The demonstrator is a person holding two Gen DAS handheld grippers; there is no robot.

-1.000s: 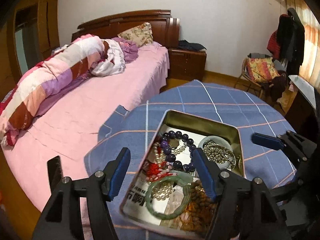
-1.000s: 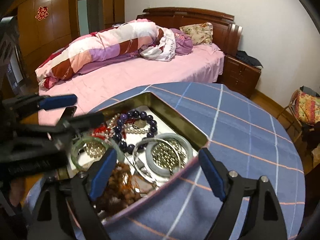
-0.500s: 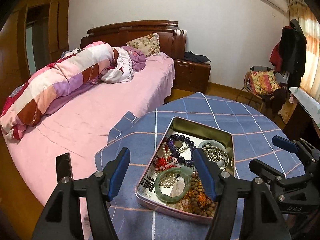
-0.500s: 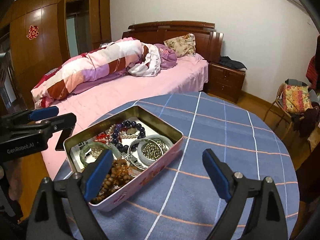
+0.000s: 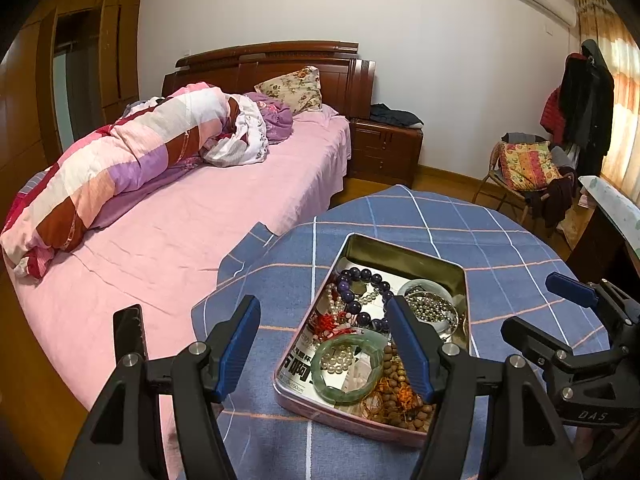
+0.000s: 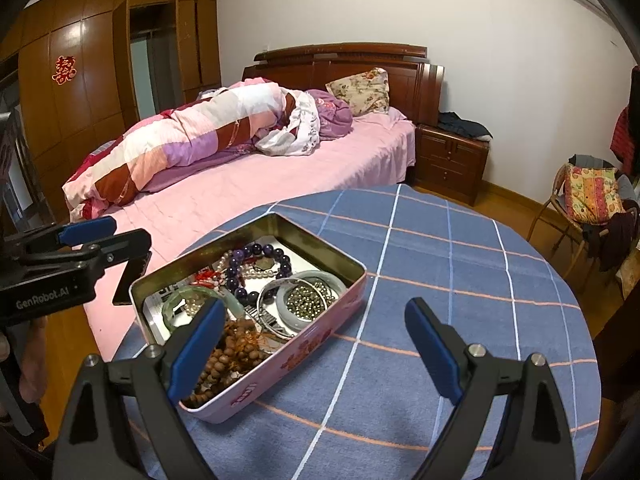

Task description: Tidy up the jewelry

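An open metal tin (image 5: 404, 250) (image 6: 340, 254) full of jewelry sits on a round table with a blue checked cloth (image 5: 500, 240) (image 6: 460, 264). Inside lie a green jade bangle (image 5: 346, 364) (image 6: 182, 294), a purple bead bracelet (image 5: 360, 280) (image 6: 256, 254), brown wooden beads (image 5: 396, 380) (image 6: 228, 360), pearls and a pale bangle holding metal beads (image 5: 432, 306) (image 6: 310, 298). My left gripper (image 5: 322, 338) is open and empty, above the tin's near left side. My right gripper (image 6: 314, 346) is open and empty, above the tin's right edge.
A pink bed (image 5: 180, 220) with a rolled quilt (image 5: 120, 168) stands close to the table's left. A black phone (image 5: 128, 332) lies on the bed's near edge. A wooden nightstand (image 5: 386, 152) and a chair with cushion (image 5: 524, 164) stand behind.
Both grippers have pulled up and back from the tin, so it looks smaller and the room shows more. Both stay open and empty. The jewelry has not moved.
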